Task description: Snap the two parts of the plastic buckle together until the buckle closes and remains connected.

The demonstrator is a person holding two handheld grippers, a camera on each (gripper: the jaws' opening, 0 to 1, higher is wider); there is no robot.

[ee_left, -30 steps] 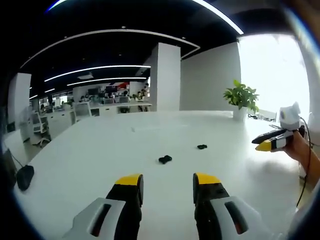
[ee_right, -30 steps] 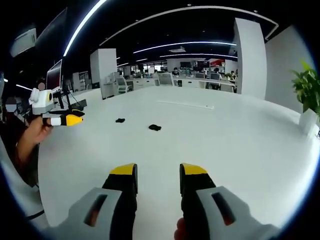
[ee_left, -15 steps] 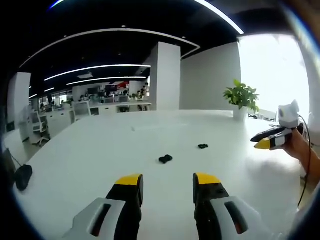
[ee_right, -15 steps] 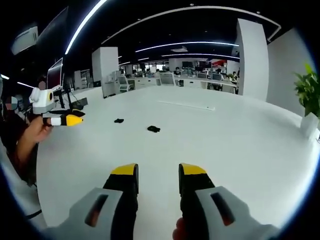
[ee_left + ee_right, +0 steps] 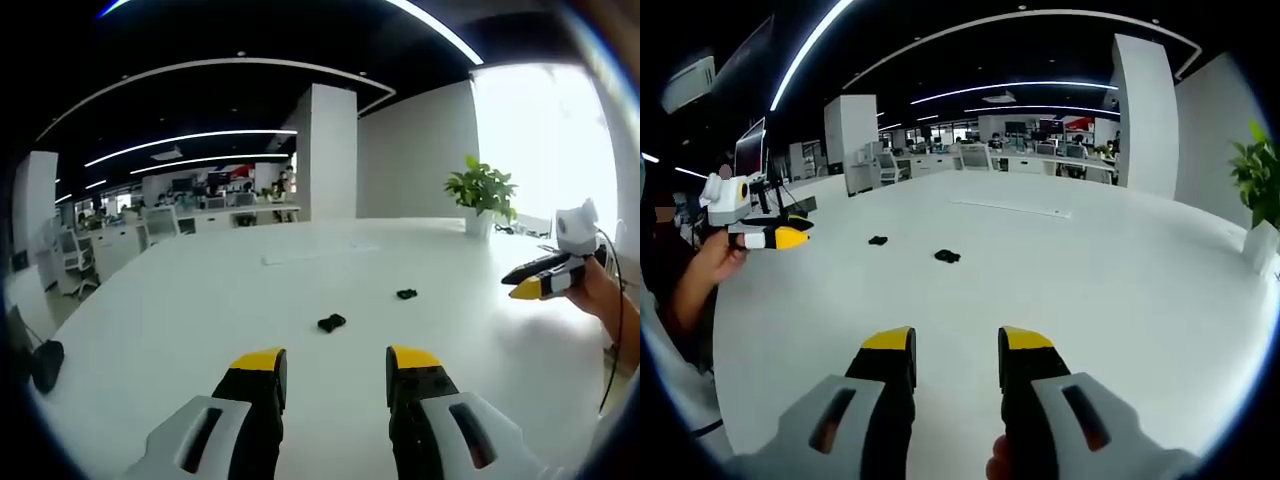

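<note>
A broad white bench (image 5: 180,330) stretches ahead of both grippers. The left gripper (image 5: 337,362), black with yellow-tipped fingers (image 5: 258,362), is spread apart with nothing between its fingers; the right gripper (image 5: 955,341) is likewise spread and holds nothing. Two small black plastic buckle parts lie apart on the bench well beyond the fingers: the larger buckle half (image 5: 330,323) nearer, the smaller buckle half (image 5: 406,294) farther off.

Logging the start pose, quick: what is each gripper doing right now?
Left gripper: open, holding nothing.
Right gripper: open, holding nothing.
Both buckle parts lie apart on the white table.
</note>
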